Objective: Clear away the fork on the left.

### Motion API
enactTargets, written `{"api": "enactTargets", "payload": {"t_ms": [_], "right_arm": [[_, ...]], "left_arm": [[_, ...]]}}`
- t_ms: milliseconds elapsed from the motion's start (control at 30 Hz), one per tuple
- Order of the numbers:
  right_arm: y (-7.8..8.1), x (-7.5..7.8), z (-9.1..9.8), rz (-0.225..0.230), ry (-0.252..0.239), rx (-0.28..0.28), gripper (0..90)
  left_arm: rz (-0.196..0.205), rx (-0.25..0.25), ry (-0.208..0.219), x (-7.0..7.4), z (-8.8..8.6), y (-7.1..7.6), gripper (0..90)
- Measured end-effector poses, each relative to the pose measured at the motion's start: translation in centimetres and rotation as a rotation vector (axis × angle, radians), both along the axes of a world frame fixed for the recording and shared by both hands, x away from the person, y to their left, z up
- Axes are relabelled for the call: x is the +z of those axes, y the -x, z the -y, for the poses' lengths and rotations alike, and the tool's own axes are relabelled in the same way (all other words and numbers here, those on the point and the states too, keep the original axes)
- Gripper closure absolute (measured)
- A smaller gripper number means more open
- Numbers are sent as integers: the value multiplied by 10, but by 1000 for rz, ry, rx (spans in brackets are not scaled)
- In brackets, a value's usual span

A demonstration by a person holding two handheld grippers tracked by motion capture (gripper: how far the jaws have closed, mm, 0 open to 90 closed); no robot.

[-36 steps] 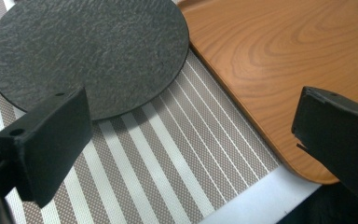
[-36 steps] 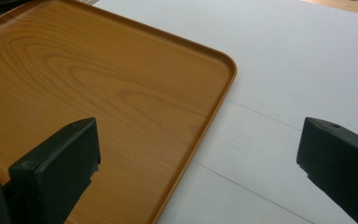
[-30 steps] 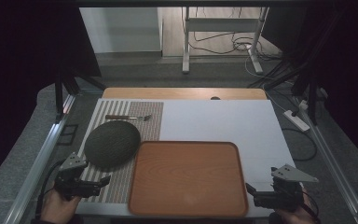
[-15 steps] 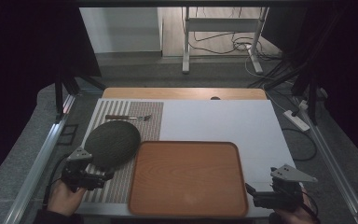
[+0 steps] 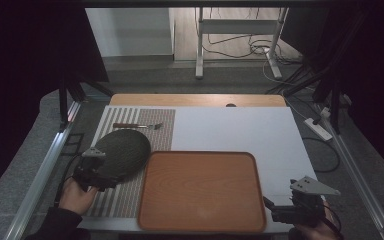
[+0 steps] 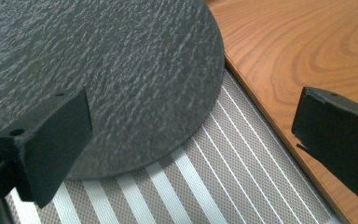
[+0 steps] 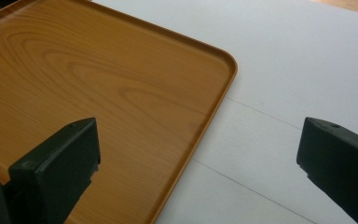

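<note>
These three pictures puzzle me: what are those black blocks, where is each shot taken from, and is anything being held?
A person holds a hand tool with two black jaws in each hand. The high view looks down on the table: the left gripper at the dark slate plate, the right gripper near the wooden tray, a fork farther back on the striped mat. The other two pictures come from cameras riding on the grippers, so the blocks are their own jaws. Both stand open: the left over the plate's edge, the right beside the tray's corner. Nothing is held.

Both tools [image 5: 111, 176] [image 5: 271, 210] wide open
</note>
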State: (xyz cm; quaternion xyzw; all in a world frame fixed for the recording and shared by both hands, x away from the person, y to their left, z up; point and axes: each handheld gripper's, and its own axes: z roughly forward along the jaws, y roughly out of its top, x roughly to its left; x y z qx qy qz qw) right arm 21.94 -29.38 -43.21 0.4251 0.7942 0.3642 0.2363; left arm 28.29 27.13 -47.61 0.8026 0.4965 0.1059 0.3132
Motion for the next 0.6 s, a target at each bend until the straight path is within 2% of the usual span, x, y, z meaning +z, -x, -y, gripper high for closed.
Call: {"api": "enactTargets", "payload": {"t_ms": [267,367,500,600], "right_arm": [[0,0,0,-1,1,-2,0],[0,0,0,-2,0,-3,0],[0,0,1,-3,-2,-5,0],[0,0,1,-3,-4,-5,0]], "left_arm": [[18,-14,-12,-1,2,-26,0],[12,-10,-10,-3,3,-36,0],[7,-8,-35,-5,3,-48,0],[5,0,-36,-7,2,-56,1]]}}
